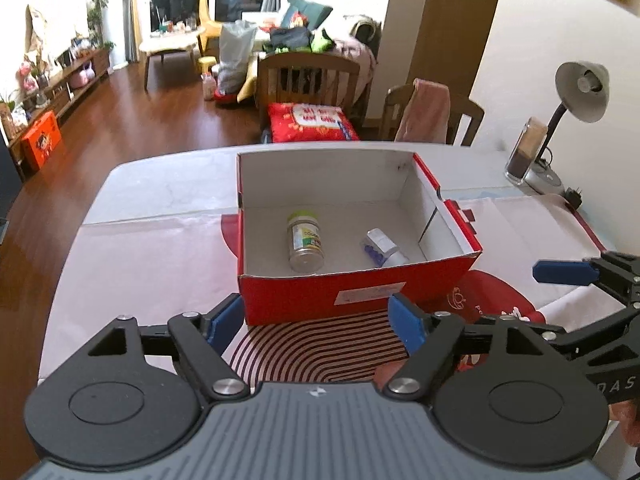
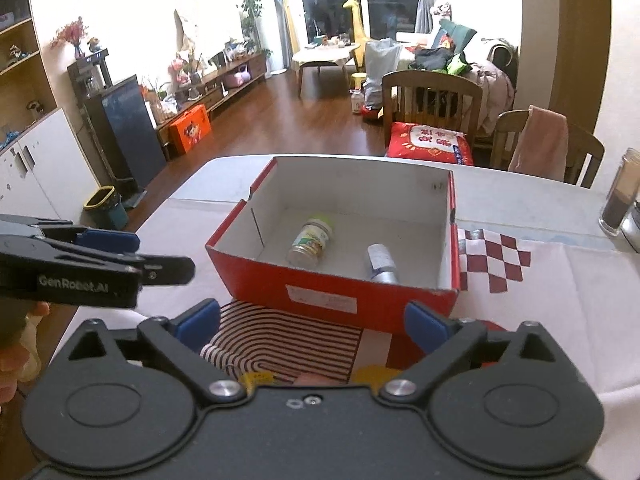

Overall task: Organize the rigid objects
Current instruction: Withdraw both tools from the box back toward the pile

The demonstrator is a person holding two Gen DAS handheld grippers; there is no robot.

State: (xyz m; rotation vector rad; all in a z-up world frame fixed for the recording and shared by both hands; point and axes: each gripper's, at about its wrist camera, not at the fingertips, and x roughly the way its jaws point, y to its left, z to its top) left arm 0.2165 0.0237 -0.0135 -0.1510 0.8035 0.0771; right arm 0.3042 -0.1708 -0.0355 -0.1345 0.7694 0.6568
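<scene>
A red cardboard box [image 1: 360,290] with a white inside stands open on the table; it also shows in the right wrist view [image 2: 332,288]. In it lie a small jar with a green lid [image 1: 305,240] [image 2: 311,240] and a silver-capped bottle [image 1: 382,248] [image 2: 381,263], both on their sides. My left gripper [image 1: 316,322] is open and empty just in front of the box's near wall. My right gripper [image 2: 312,326] is open and empty, also just before the box. Each gripper shows at the edge of the other's view.
A patterned cloth [image 1: 320,348] covers the table's near part. A desk lamp [image 1: 580,92] and a glass container [image 1: 524,152] stand at the far right. Wooden chairs [image 2: 432,100] stand beyond the table's far edge.
</scene>
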